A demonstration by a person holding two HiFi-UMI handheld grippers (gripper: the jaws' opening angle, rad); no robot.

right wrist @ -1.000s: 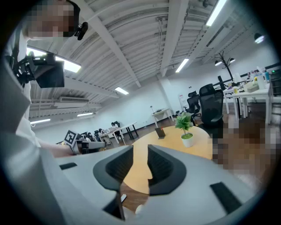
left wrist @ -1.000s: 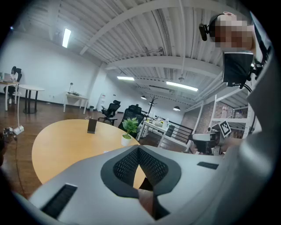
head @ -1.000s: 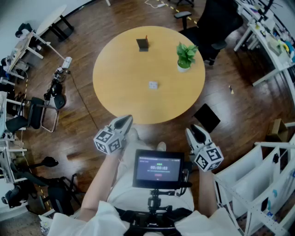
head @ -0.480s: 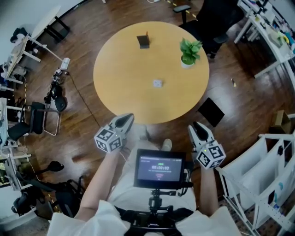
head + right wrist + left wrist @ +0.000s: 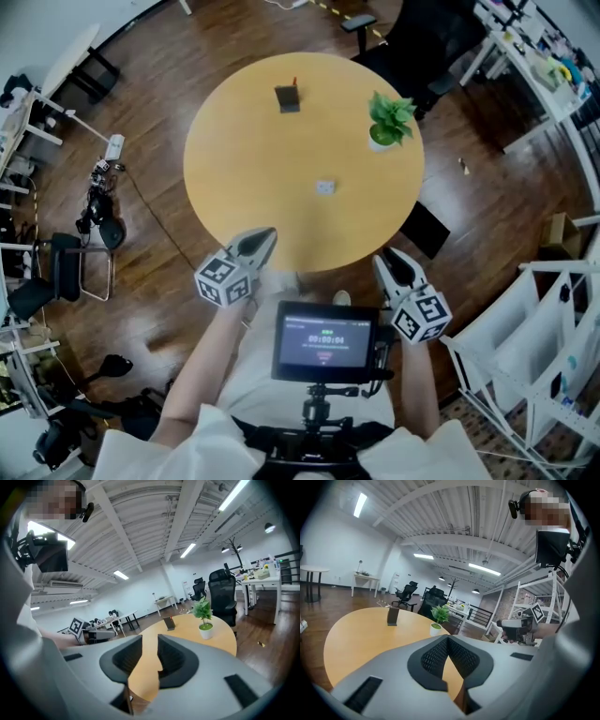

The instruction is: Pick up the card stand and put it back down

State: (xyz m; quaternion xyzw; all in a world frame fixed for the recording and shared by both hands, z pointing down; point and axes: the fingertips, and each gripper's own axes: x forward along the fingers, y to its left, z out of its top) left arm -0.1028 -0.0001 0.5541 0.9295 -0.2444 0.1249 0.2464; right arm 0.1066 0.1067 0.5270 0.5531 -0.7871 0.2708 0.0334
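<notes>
The card stand (image 5: 287,97) is a small dark upright piece on the far side of the round wooden table (image 5: 244,159), far from both grippers. It also shows as a dark slab in the left gripper view (image 5: 393,616) and in the right gripper view (image 5: 169,623). My left gripper (image 5: 261,238) hangs at the table's near edge, jaws shut and empty (image 5: 447,638). My right gripper (image 5: 389,261) is just outside the near right edge, jaws open with nothing between them (image 5: 150,639).
A potted green plant (image 5: 389,120) stands at the table's right side and a small white object (image 5: 325,187) lies near its middle. A black office chair (image 5: 412,42) sits behind the table. A dark flat panel (image 5: 427,230) lies on the floor; white racks (image 5: 525,347) stand right.
Both grippers have moved forward toward the table's near edge, and the table now lies closer under them. The card stand has not moved on the table.
</notes>
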